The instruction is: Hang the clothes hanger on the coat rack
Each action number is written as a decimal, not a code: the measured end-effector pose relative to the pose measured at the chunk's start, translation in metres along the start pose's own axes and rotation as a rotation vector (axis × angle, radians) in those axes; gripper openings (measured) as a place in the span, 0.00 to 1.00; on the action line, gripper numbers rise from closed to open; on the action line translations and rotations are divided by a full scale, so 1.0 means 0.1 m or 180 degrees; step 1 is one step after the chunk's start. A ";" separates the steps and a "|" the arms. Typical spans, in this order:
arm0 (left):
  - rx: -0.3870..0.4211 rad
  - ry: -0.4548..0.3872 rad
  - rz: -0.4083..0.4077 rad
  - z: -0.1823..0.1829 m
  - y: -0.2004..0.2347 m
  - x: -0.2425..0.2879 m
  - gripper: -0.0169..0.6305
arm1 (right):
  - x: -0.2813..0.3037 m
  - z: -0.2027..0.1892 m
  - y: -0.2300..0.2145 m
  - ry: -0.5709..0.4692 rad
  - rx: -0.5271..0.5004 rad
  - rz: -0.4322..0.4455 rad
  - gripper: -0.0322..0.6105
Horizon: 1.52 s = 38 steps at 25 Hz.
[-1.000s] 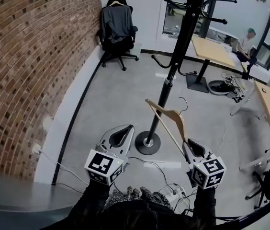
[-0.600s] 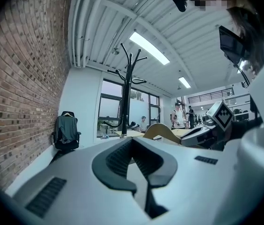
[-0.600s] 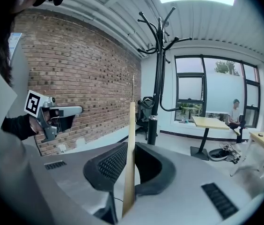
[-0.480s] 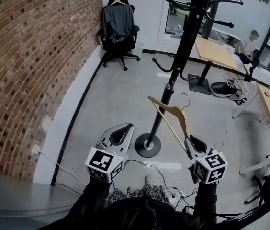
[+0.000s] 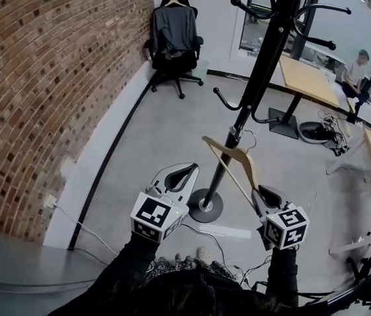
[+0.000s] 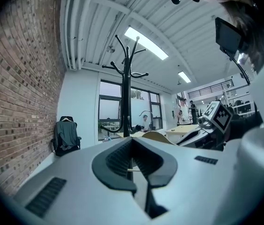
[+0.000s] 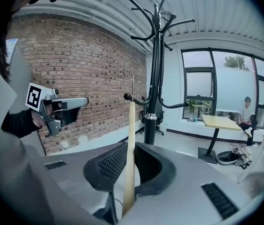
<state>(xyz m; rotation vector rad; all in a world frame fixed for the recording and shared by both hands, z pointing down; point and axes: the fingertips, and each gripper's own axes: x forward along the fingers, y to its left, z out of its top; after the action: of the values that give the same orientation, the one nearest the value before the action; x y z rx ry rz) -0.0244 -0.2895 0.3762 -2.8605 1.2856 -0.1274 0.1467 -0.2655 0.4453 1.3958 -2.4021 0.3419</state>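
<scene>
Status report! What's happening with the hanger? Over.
Right gripper shut on hanger. Left gripper open, empty. Hanger not yet on coat rack. Nothing seen in the way.

Open-plan office with an industrial finish: an exposed brick wall [image 5: 41, 78], a grey concrete floor [image 5: 139, 130], tall black-framed windows [image 7: 200, 86] and strip lights [image 6: 146, 43] under a ribbed ceiling. A swivel chair [image 5: 172, 61] draped with a jacket stands in the corner. A person [image 5: 356, 72] sits beyond a light-wood counter [image 5: 307, 78], behind a black coat rack [image 5: 262, 64].
</scene>
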 end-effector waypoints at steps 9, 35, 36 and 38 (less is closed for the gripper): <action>0.0013 -0.0016 0.0081 0.04 0.05 0.30 0.04 | 0.43 -0.09 -0.21 0.0106 -0.0036 0.0266 0.14; -0.0091 0.0034 0.0103 -0.06 -0.02 0.63 0.04 | 1.09 -0.38 -0.55 0.0100 -0.0132 0.0499 0.15; -0.0104 0.0048 0.0107 -0.08 -0.02 0.62 0.04 | 1.10 -0.39 -0.54 0.0104 -0.0134 0.0511 0.15; -0.0115 0.0076 0.0109 -0.10 -0.02 0.60 0.04 | 1.11 -0.39 -0.55 0.0112 -0.0127 0.0522 0.15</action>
<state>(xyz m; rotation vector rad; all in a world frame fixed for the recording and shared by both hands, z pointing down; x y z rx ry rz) 0.0159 -0.3331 0.3909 -2.8738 1.3543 -0.1401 0.1499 -0.3654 0.5281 1.1692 -2.4863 0.3542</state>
